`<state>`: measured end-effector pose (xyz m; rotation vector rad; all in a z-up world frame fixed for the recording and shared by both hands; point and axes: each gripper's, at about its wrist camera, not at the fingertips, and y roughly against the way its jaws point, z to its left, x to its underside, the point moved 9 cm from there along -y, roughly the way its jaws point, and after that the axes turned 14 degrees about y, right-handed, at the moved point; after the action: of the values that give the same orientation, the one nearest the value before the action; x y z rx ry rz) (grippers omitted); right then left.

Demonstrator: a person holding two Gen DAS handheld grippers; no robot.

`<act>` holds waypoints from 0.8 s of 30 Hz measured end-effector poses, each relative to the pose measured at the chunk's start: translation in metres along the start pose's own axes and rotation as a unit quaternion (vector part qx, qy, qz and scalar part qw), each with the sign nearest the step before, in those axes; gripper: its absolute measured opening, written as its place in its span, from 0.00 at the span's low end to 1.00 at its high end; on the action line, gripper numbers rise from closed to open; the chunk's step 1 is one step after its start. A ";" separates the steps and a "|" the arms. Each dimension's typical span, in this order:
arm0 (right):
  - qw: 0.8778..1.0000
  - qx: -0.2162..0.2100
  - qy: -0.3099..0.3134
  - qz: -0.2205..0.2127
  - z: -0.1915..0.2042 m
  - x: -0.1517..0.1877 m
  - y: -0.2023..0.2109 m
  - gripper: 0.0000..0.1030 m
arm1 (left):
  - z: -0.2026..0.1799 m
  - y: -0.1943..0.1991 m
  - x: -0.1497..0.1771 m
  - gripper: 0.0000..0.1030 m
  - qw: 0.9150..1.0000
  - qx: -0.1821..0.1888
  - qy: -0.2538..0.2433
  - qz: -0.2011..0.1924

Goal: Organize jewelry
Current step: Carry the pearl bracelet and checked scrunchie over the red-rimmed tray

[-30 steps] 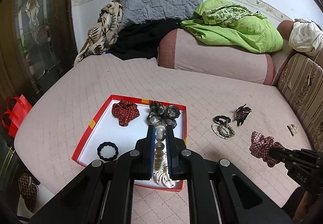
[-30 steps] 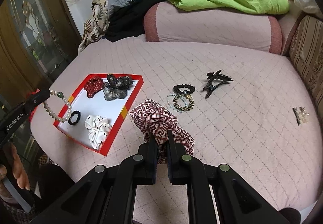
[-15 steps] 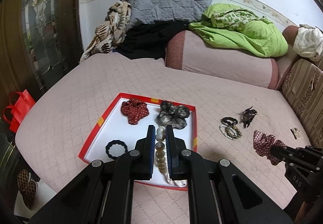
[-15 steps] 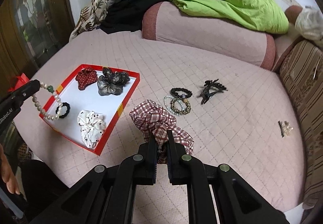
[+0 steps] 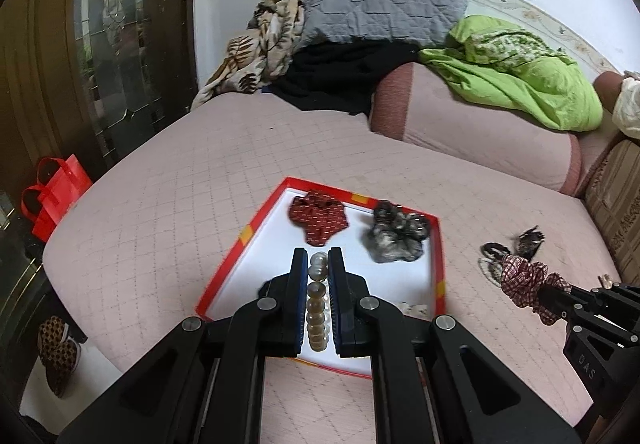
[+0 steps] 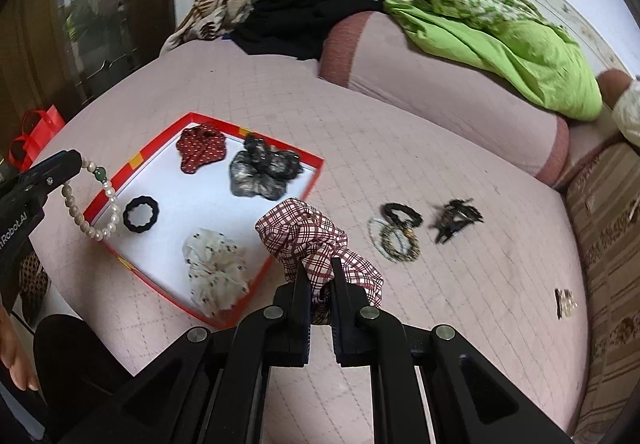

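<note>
My left gripper [image 5: 319, 262] is shut on a pearl bead bracelet [image 5: 317, 308] and holds it above the near edge of the red-rimmed white tray [image 5: 236, 244]. In the right wrist view the bracelet [image 6: 94, 204] hangs over the tray's left rim [image 6: 132, 160]. My right gripper [image 6: 319, 268] is shut on a red plaid scrunchie [image 6: 316, 244] and holds it above the bed, just right of the tray. The tray holds a red dotted scrunchie [image 6: 202, 148], a grey-black scrunchie [image 6: 262, 172], a black hair tie [image 6: 141, 214] and a white dotted scrunchie [image 6: 214, 270].
On the pink quilted bed [image 6: 460, 284] lie a few bracelets [image 6: 396, 230], a black claw clip [image 6: 456, 218] and a small clip [image 6: 564, 302]. Cushions and a green blanket [image 6: 500, 32] lie at the back. A red bag [image 5: 52, 192] sits by the bed's left edge.
Both grippers have moved left and back with their loads. The bracelet now hangs nearer the tray's left rim and the plaid scrunchie is closer to the tray.
</note>
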<state>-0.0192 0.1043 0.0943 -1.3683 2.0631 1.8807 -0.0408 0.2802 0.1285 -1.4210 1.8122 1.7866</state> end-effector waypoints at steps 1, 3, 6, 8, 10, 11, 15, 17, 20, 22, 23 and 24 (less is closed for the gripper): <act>1.000 0.000 0.002 0.000 0.002 -0.003 -0.002 0.09 | 0.002 -0.001 -0.001 0.09 1.000 -0.002 -0.001 0.000; 1.000 -0.002 0.005 -0.001 0.007 -0.009 -0.006 0.09 | 0.004 -0.008 -0.004 0.09 1.000 -0.006 -0.008 0.003; 1.000 -0.006 0.006 0.001 0.013 -0.018 -0.015 0.09 | 0.005 -0.019 -0.006 0.09 1.000 -0.010 -0.021 0.009; 1.000 -0.009 0.008 0.002 0.016 -0.024 -0.022 0.09 | 0.005 -0.028 -0.007 0.09 0.999 -0.014 -0.031 0.014; 1.000 -0.013 0.009 0.004 0.019 -0.028 -0.028 0.09 | 0.006 -0.039 -0.007 0.09 0.999 -0.013 -0.037 0.023; 1.000 -0.016 0.009 0.004 0.020 -0.030 -0.031 0.09 | 0.006 -0.044 -0.007 0.09 0.999 -0.013 -0.038 0.028; 0.999 -0.045 0.006 0.000 0.029 -0.037 -0.042 0.09 | 0.010 -0.062 -0.011 0.09 0.998 -0.007 -0.039 0.045; 0.998 -0.065 0.006 -0.010 0.035 -0.042 -0.048 0.09 | 0.012 -0.073 -0.014 0.09 0.998 -0.003 -0.036 0.055; 0.996 -0.080 0.012 -0.022 0.044 -0.048 -0.059 0.09 | 0.015 -0.091 -0.017 0.09 0.997 0.001 -0.034 0.070; 0.995 -0.093 0.011 -0.023 0.050 -0.053 -0.069 0.09 | 0.017 -0.102 -0.017 0.09 0.996 0.004 -0.034 0.081; 0.995 -0.099 0.010 -0.022 0.052 -0.054 -0.074 0.09 | 0.017 -0.109 -0.016 0.09 0.995 0.007 -0.032 0.090; 0.994 -0.107 0.008 -0.019 0.055 -0.055 -0.081 0.09 | 0.018 -0.114 -0.015 0.09 0.995 0.011 -0.029 0.097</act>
<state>0.0350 0.1897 0.0461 -1.4571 1.8714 2.1341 0.0421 0.3265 0.0621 -1.2083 1.9925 1.8704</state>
